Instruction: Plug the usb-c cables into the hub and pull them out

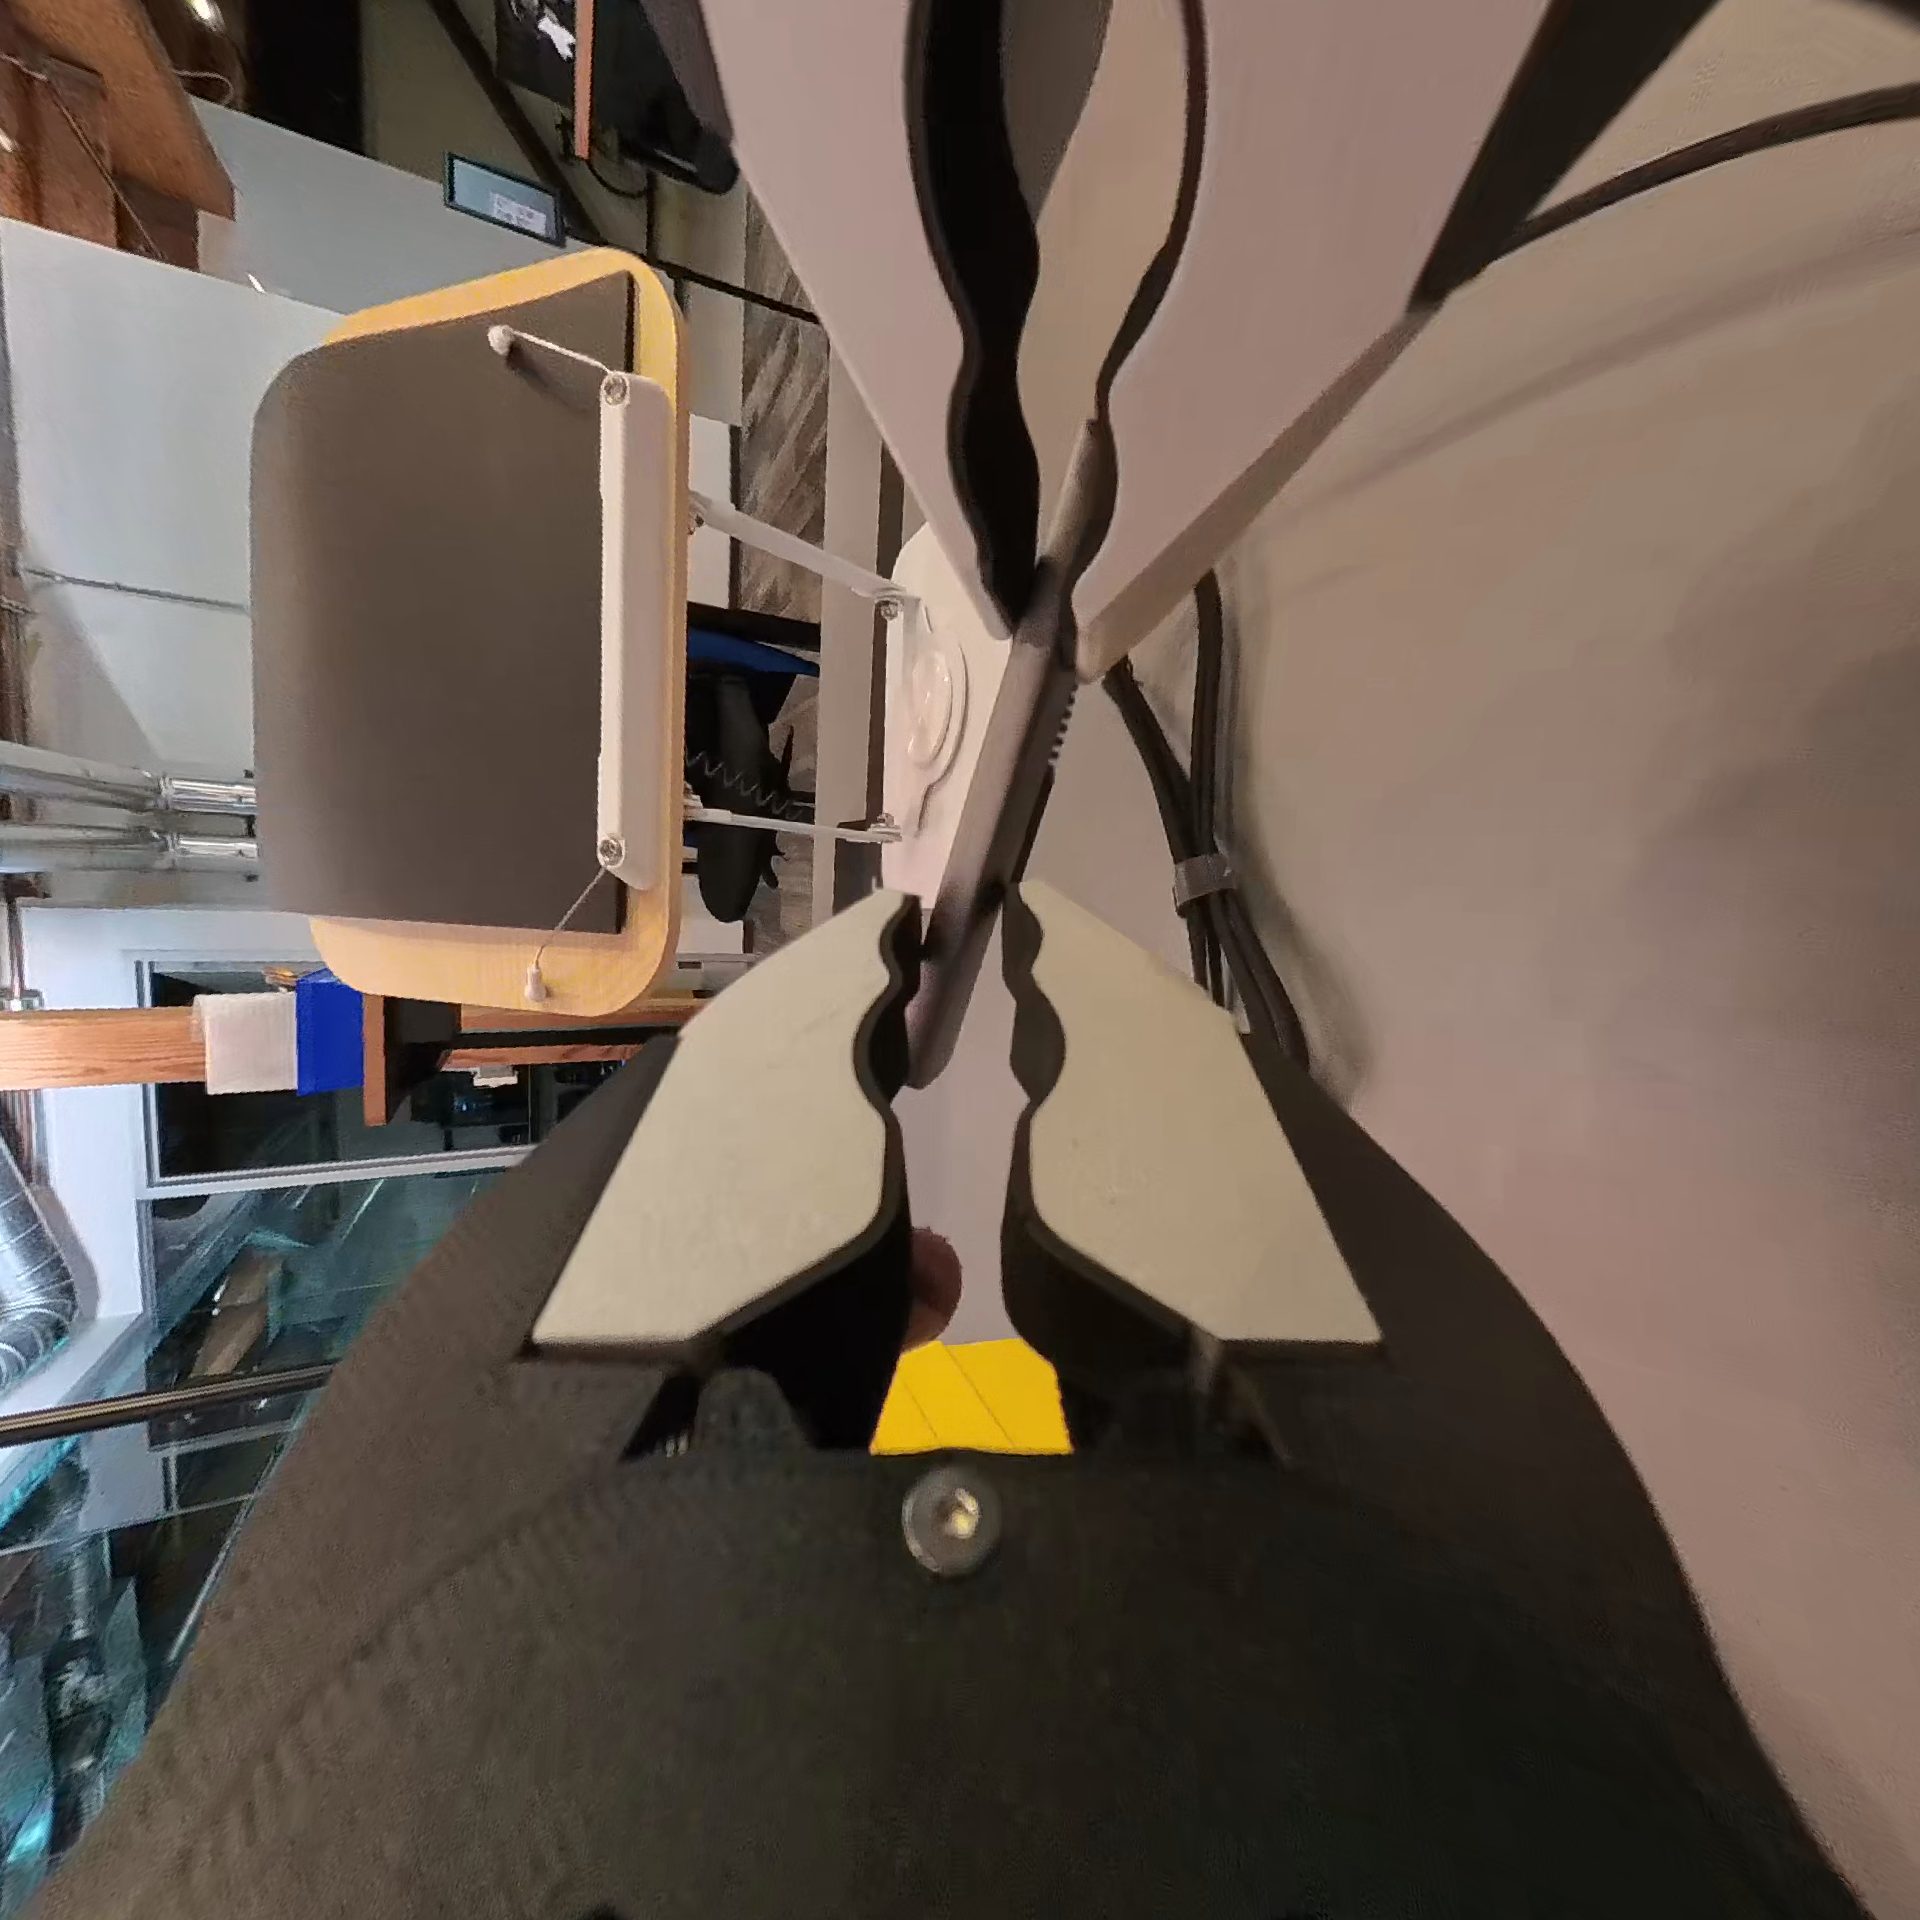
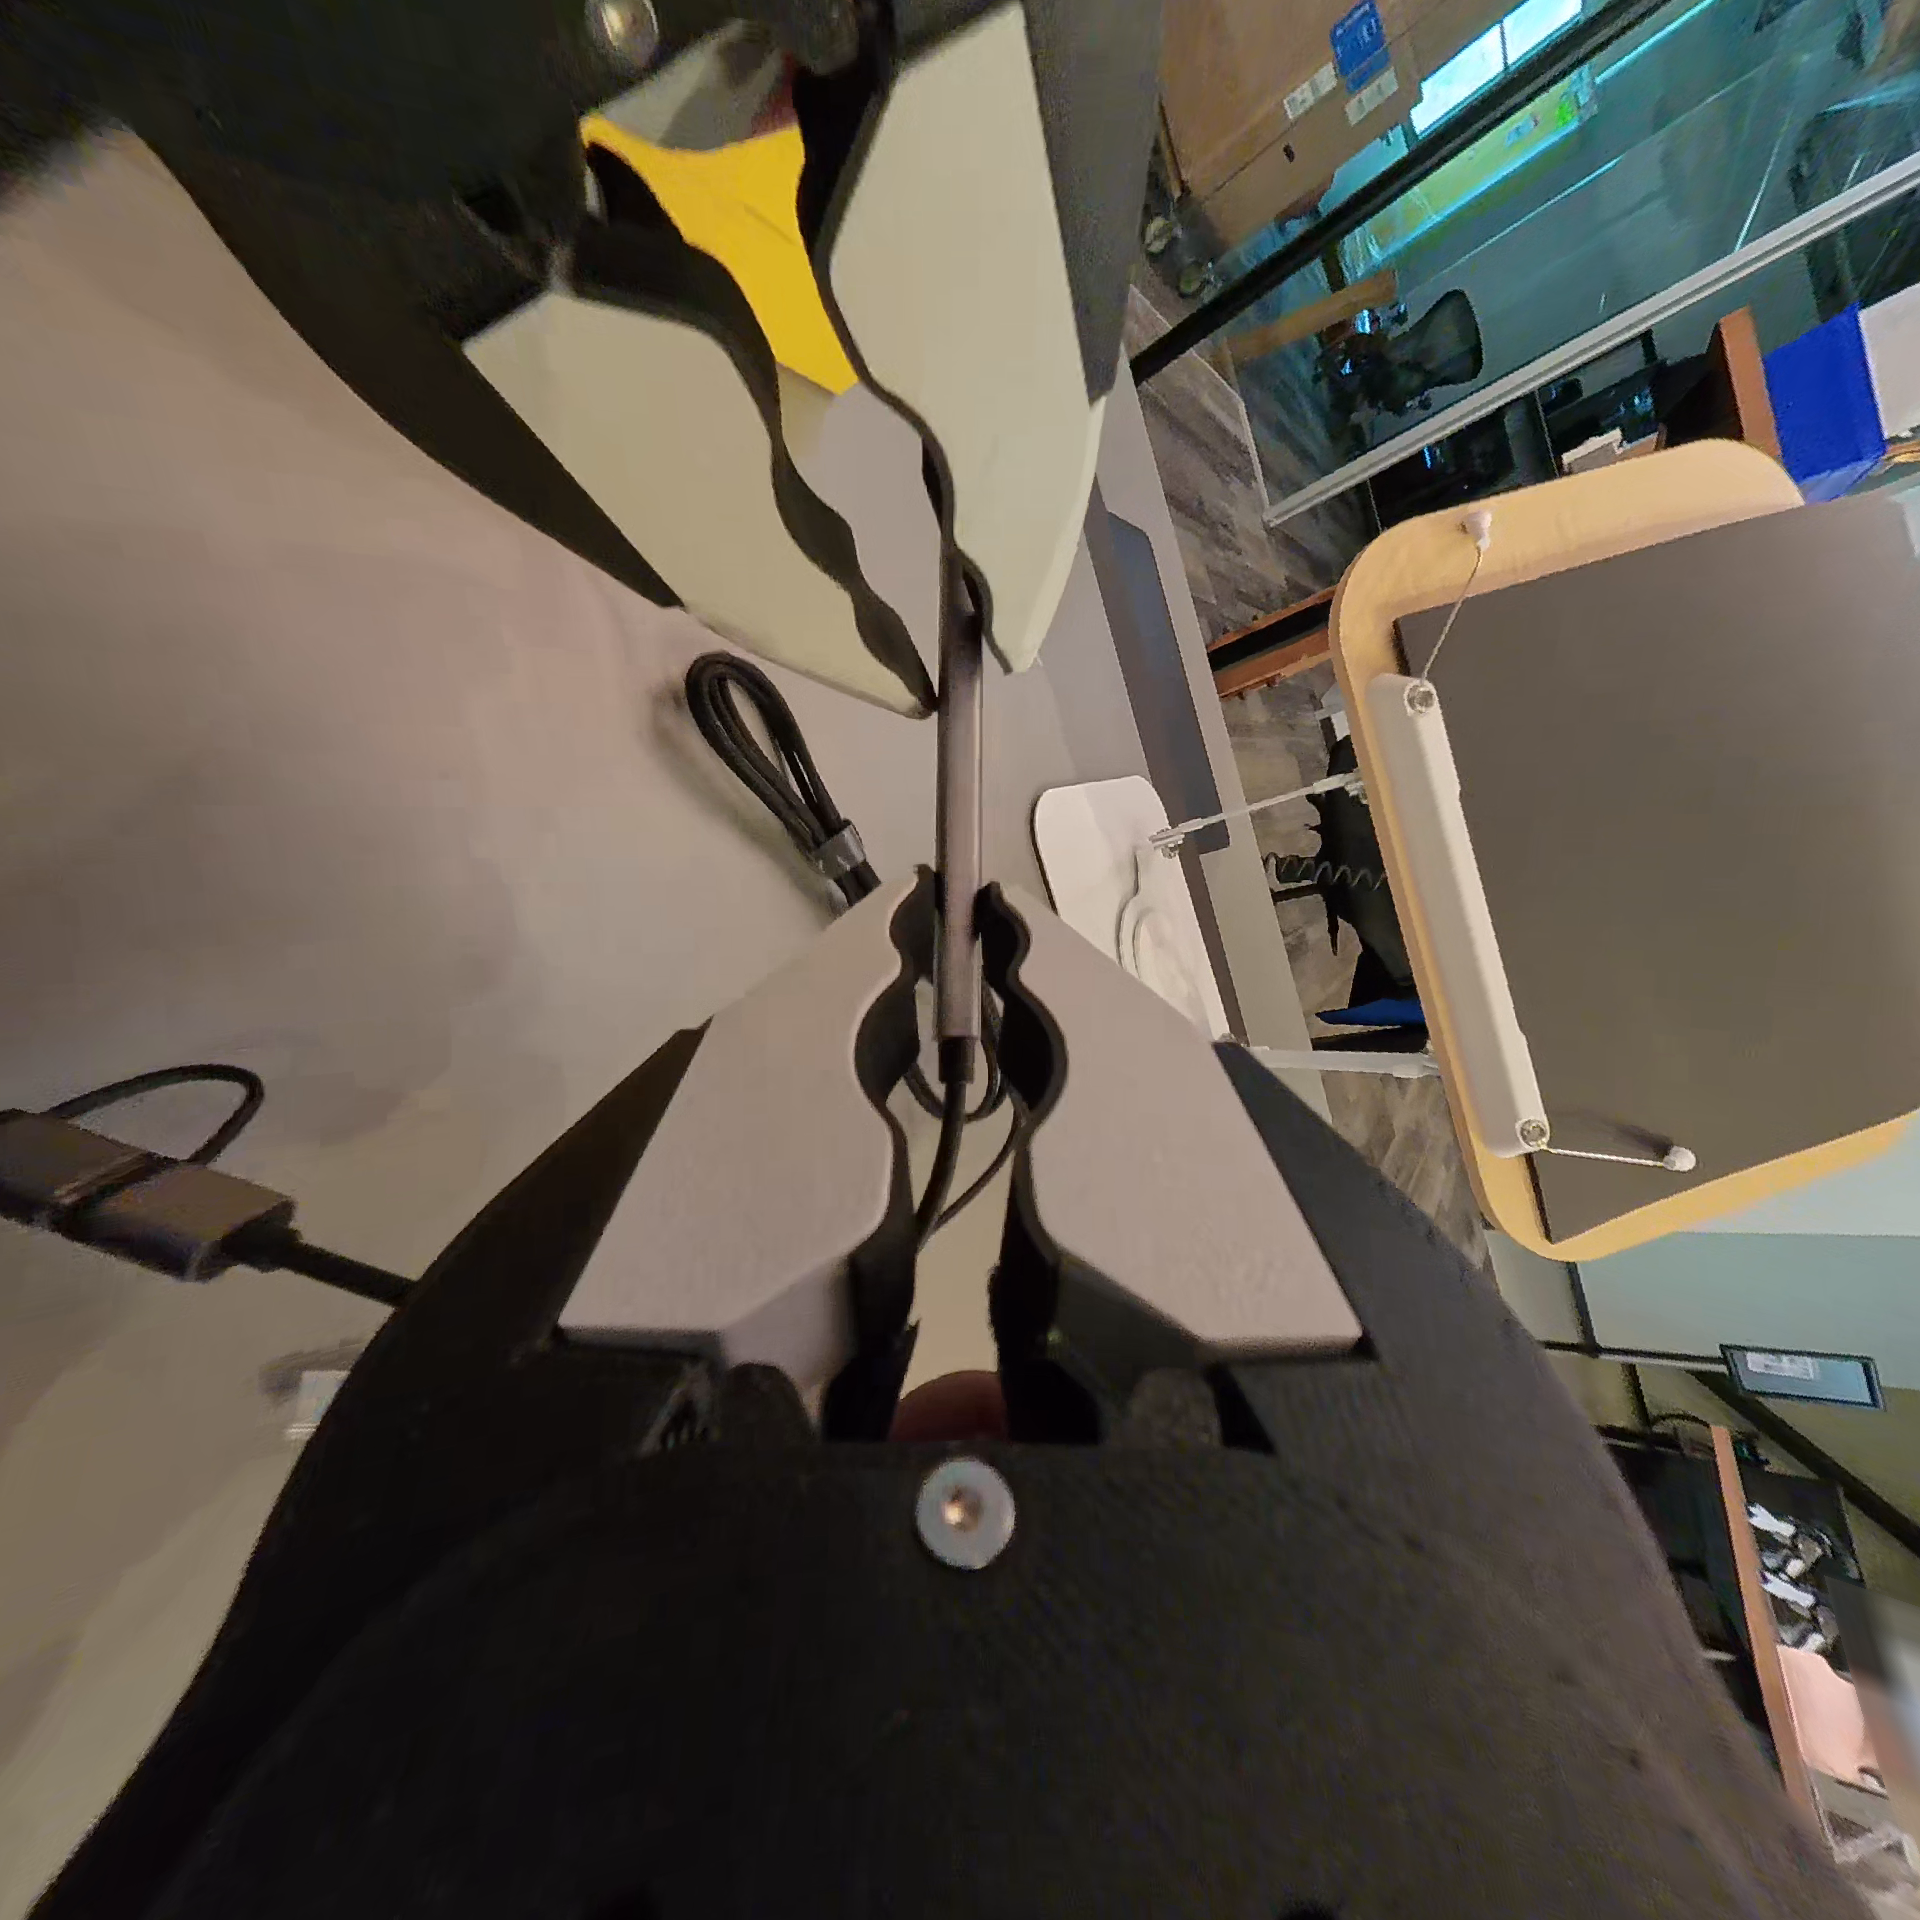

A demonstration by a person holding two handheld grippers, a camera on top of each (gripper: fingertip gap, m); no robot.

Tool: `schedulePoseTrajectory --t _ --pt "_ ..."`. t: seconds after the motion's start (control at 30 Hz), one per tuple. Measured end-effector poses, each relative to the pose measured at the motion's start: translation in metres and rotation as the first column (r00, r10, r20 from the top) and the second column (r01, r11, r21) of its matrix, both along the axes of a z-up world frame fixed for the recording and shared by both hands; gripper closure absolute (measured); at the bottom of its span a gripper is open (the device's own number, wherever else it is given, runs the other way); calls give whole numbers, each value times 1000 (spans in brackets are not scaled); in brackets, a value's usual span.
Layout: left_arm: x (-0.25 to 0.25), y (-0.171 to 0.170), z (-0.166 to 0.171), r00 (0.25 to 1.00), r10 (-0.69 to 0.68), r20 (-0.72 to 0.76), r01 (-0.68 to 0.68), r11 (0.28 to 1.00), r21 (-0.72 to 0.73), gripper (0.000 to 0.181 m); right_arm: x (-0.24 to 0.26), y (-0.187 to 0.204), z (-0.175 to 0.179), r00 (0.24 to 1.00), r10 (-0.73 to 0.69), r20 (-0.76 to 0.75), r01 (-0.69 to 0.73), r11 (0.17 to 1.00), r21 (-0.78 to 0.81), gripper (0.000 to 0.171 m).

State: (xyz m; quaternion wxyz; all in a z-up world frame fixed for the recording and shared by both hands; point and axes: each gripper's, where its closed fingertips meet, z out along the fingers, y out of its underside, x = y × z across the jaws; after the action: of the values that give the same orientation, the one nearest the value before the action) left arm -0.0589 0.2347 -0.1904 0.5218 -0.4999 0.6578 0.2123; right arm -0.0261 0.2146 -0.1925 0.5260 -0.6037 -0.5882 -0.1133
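Hub [image 2: 958, 831]: slim dark grey bar, lifted off the pale table [image 2: 312, 727] and held between the two claws, one at each end. Long axis runs from claw to claw; seen edge-on in both views. Left gripper [image 1: 961, 935] is clamped on one end, its fingertips pressed to the hub's flat sides. Right gripper [image 2: 956, 914] is clamped on the other end, where thin black leads exit the hub and pass down between its fingers.

Surroundings: bundle of black cables [image 2: 774, 769] tied with a band, lying on the table just beside the hub, on its left in the right wrist view. White flat plate [image 2: 1101, 852] with thin rods near the table edge, beyond the hub. Wooden-rimmed chair [image 1: 447, 644] with dark pad stands off the table.

Right wrist view only: dark adapter [image 2: 145, 1205] with a black lead lying on the table at far left, well apart from the hub.

Left wrist view only: row of small slots along one hub edge
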Motion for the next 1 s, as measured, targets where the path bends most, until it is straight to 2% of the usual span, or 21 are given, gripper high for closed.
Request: schedulePoseTrajectory --t 0.27,0.43,0.5,0.63,0.77,0.9,1.0 --pt "2 4 -11 1000 -13 -2 13 1000 3 156 -12 -13 7 998 56 -38 -57 998 -25 167" --pt "1 5 -13 1000 -1 9 1 999 33 172 -15 -15 9 996 63 -56 -64 998 -12 166" --pt "1 5 -10 1000 -13 25 11 999 52 172 -16 -18 13 994 79 -73 -81 996 -28 166" --pt "-2 7 -3 998 -27 53 22 996 89 172 -14 -26 46 972 132 -195 -135 991 0 158" --pt "-2 3 11 989 -90 113 77 990 121 172 6 -23 83 921 128 -368 -145 989 -20 158" --pt "3 -11 30 970 -210 121 187 966 178 172 28 -12 91 883 107 -458 -172 980 -101 156" --pt "6 -24 43 949 -282 143 253 948 196 172 26 -18 89 851 174 -495 -292 941 -172 157"
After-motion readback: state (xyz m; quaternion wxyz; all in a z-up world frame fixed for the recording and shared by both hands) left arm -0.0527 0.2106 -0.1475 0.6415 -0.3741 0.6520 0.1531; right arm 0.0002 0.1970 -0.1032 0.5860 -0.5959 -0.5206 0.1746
